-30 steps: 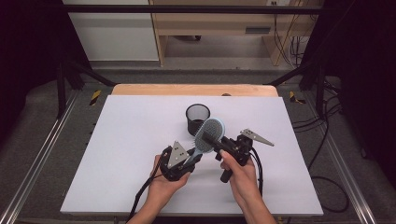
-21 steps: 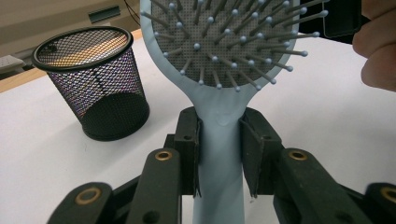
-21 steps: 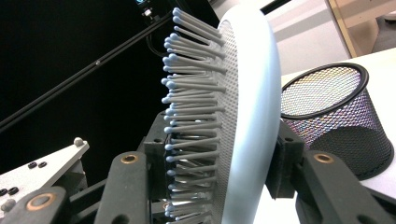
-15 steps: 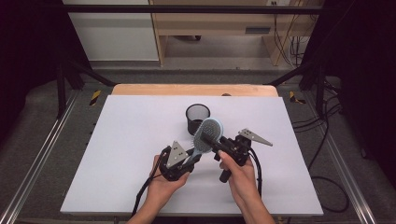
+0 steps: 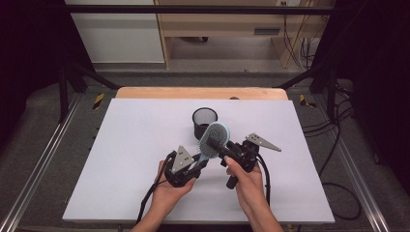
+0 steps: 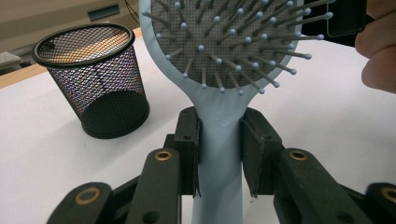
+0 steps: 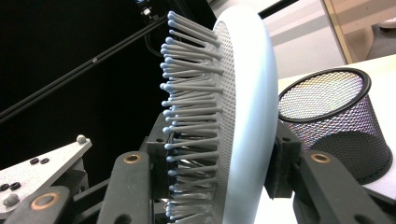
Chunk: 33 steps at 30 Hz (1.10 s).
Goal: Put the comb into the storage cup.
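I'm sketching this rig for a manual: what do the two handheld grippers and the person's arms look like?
Both the left gripper and the right gripper are black, with linked arms joined by brass-ringed pivots and blocky black jaws. Each carries a grey three-cornered plate with small dark dots on top and trails a black cable. The forearms are bare; no sleeves or gloves show.

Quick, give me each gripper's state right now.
Left gripper: shut on the hairbrush, at its handle.
Right gripper: shut on the hairbrush head, bristles against one jaw, back against the other.
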Motion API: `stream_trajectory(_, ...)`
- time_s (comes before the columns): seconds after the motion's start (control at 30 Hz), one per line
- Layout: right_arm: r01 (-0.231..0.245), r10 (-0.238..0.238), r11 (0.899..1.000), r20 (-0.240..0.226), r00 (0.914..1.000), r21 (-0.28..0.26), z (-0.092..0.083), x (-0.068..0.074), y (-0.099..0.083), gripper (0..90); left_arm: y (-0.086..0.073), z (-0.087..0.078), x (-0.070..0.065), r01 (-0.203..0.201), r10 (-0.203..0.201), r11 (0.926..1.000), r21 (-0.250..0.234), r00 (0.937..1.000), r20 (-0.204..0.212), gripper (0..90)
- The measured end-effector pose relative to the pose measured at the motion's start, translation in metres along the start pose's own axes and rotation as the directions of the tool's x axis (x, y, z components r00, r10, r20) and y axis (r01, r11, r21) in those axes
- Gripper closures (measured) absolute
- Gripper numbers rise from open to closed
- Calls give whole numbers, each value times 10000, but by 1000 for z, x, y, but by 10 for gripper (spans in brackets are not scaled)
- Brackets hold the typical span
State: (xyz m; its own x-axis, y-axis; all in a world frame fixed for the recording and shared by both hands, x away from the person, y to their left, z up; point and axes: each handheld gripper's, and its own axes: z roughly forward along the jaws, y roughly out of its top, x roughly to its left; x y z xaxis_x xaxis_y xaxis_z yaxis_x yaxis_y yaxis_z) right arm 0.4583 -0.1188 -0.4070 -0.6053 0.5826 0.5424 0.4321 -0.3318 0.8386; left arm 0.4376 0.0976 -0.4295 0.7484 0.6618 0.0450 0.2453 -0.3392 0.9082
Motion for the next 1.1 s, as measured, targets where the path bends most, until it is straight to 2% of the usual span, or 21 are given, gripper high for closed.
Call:
stream_trajectory(0.37, 55, -55, 10000, 34, 10000, -46, 1, 1, 0, 549, 0, 0, 2, 193, -193, 9998, -4, 9998, 65, 684)
stream_trajectory(0.6, -24, 26, 9999, 107, 9999, -138, -2, 1, 1, 547, 3, 0, 1, 285, -282, 9994, -198, 9995, 146, 633)
stream_trajectory(0.67, 68, -65, 9998, 202, 9998, -176, -2, -1, 2, 547, 3, 0, 1, 325, -322, 9991, -259, 9994, 120, 585)
stream_trajectory(0.8, -70, 79, 9995, 295, 9995, -313, -6, -3, 4, 544, 4, 0, 1, 387, -384, 9985, -380, 9992, 95, 488)
stream_trajectory(0.9, -93, 106, 9993, 358, 9993, -354, -7, -4, 4, 543, 4, 1, 2, 433, -426, 9984, -376, 9989, 188, 453)
stream_trajectory(1.1, -99, 124, 9987, 506, 9986, -494, -9, -10, 6, 540, 3, 3, 3, 492, -493, 9980, -408, 9988, -10, 290)
